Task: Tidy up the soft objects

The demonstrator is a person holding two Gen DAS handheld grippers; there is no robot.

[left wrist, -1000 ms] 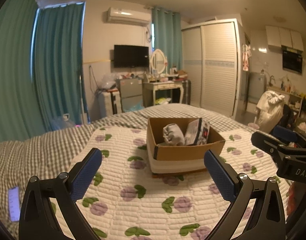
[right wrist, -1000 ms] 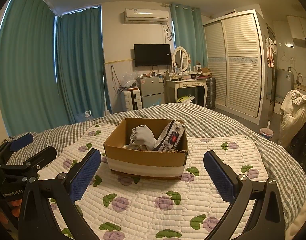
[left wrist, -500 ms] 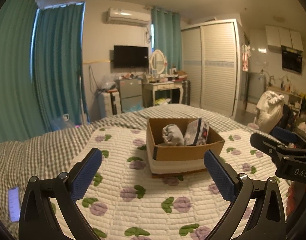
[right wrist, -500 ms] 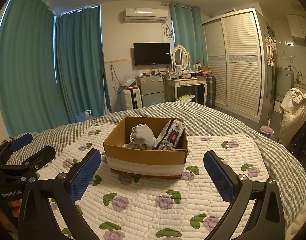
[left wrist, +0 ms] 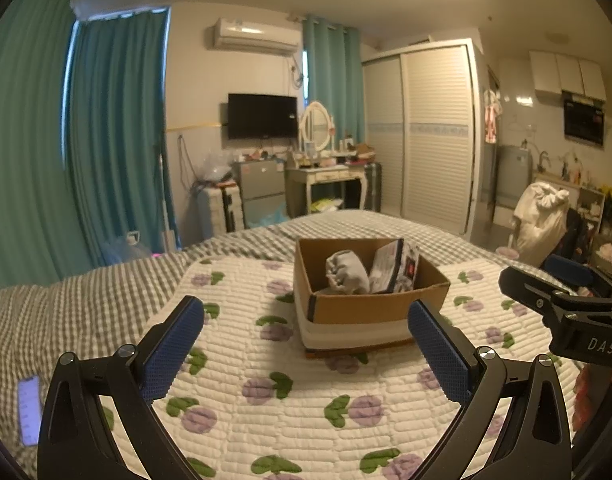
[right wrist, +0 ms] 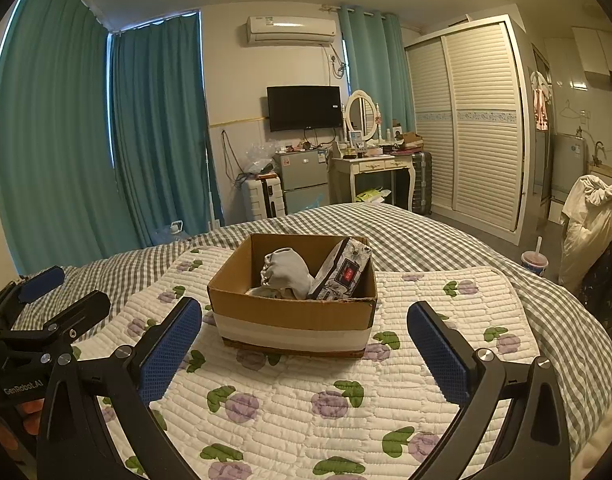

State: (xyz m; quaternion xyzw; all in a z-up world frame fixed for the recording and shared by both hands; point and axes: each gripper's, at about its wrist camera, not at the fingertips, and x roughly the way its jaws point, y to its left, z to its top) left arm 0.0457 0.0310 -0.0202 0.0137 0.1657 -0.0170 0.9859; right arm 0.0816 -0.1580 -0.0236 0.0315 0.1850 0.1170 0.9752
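Note:
A cardboard box [left wrist: 358, 308] [right wrist: 289, 312] stands on the quilted flower-print mat on the bed. Inside it lie a rolled grey cloth [left wrist: 346, 272] [right wrist: 285, 272] and a patterned soft pack [left wrist: 398, 266] [right wrist: 342, 270] leaning against the right wall. My left gripper [left wrist: 306, 344] is open and empty, a short way in front of the box. My right gripper [right wrist: 303, 344] is open and empty, also in front of the box. Each gripper shows at the edge of the other's view, the right one [left wrist: 562, 312] and the left one [right wrist: 37, 316].
The mat [left wrist: 289, 396] lies over a grey checked bedspread [left wrist: 65, 308]. A phone [left wrist: 29, 410] lies at the bed's left. Beyond the bed are teal curtains, a TV, a dressing table, a wardrobe and a drink cup [right wrist: 534, 261] on the floor.

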